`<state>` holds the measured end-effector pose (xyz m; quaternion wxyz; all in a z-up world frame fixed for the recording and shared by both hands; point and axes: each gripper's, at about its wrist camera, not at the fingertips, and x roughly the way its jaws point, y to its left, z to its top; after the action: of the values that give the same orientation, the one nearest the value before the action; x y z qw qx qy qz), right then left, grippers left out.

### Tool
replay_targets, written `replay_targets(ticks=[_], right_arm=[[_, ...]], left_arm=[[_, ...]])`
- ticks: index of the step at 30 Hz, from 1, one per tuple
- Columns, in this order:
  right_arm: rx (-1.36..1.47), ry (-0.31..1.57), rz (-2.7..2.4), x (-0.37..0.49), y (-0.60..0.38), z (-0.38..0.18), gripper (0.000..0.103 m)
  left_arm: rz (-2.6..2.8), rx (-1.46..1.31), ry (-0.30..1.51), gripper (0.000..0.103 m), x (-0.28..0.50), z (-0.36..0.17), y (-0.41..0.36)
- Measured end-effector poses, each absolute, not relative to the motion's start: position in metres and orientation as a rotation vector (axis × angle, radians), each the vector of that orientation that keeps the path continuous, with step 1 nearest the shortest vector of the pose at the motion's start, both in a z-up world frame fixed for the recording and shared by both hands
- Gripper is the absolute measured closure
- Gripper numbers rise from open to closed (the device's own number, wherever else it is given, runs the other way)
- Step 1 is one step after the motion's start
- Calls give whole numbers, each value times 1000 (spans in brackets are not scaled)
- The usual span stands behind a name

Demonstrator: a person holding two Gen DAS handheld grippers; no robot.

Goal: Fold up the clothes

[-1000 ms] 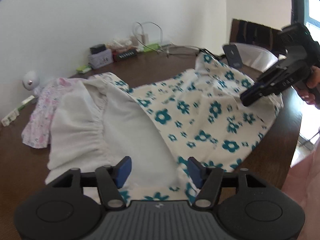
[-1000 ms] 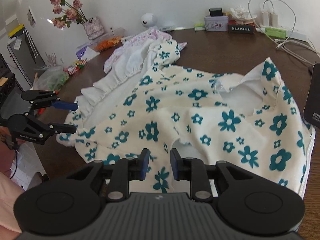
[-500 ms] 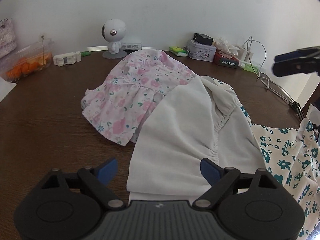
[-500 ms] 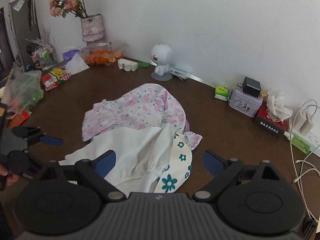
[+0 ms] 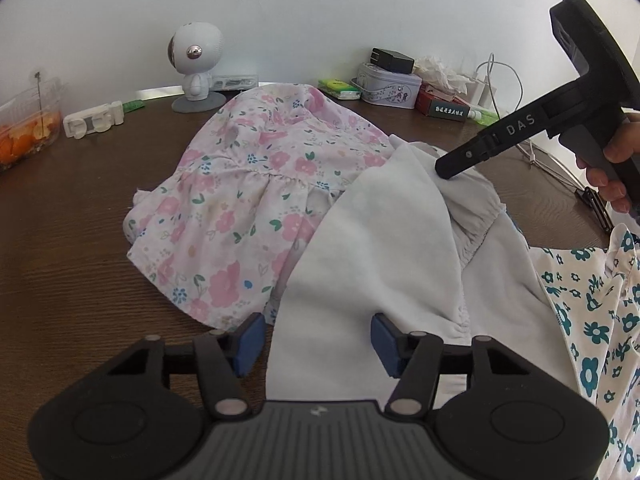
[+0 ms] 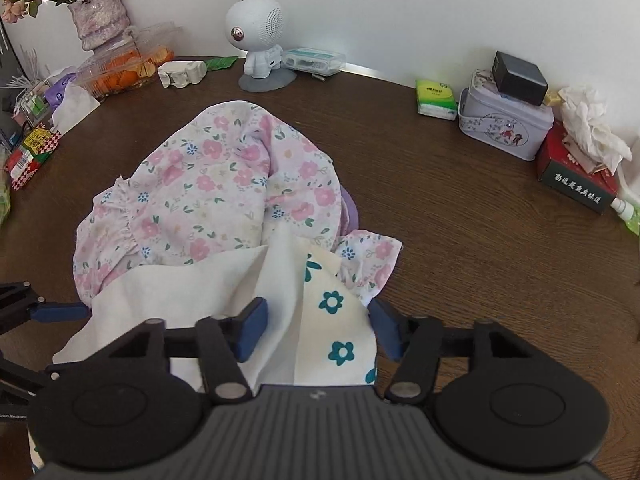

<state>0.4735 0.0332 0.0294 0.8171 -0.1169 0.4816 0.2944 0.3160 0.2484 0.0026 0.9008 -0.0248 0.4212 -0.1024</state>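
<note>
Both grippers are partway open and closing over the teal-flowered garment (image 5: 592,320), whose white lining is turned up. Furthest left, the left gripper (image 5: 316,338) has the lining's white hem lying between its blue pads (image 5: 249,338), which stand apart from the cloth on both sides, so nothing is pinched. Just beyond it the pink floral garment (image 5: 240,208) lies crumpled near the middle of the brown wooden table (image 5: 60,260), with the white lining overlapping its right side. Further right, the right gripper (image 6: 316,330) straddles a raised corner of the same teal-flowered garment, white lining on the left and printed face on the right; its pads (image 6: 251,330) sit close beside the fabric, but the frames do not show a firm grip. Along the table's far edge stand a white robot figurine (image 6: 258,36) and a tin box (image 6: 504,128).
</note>
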Motion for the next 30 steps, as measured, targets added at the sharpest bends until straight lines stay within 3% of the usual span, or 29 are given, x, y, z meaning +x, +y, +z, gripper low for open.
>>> replay_targets(ticks=[2,3,4,5,9,23,30], right_arm=[[-253,1022,648,472,35,28,73],[-256,1019,656,471,36,29,85],[-257,1012,661,470,37,30,93],[-259,1001,665,468,38,31,94],[-280,933,673,458,39,39,99],[-376,654,881,384,75,92,100],[-383,595,769,395,89,73,100]], left_arm=[[-211,-52,862,67,316,0,247],[-205,-42,855,75,316,-1,246],[-197,-41,854,90,317,-1,246],[-194,-53,857,99,317,-1,247],[-175,-34,830,102,305,2,245],[56,-35,667,103,190,40,264],[186,-61,692,102,165,33,280]])
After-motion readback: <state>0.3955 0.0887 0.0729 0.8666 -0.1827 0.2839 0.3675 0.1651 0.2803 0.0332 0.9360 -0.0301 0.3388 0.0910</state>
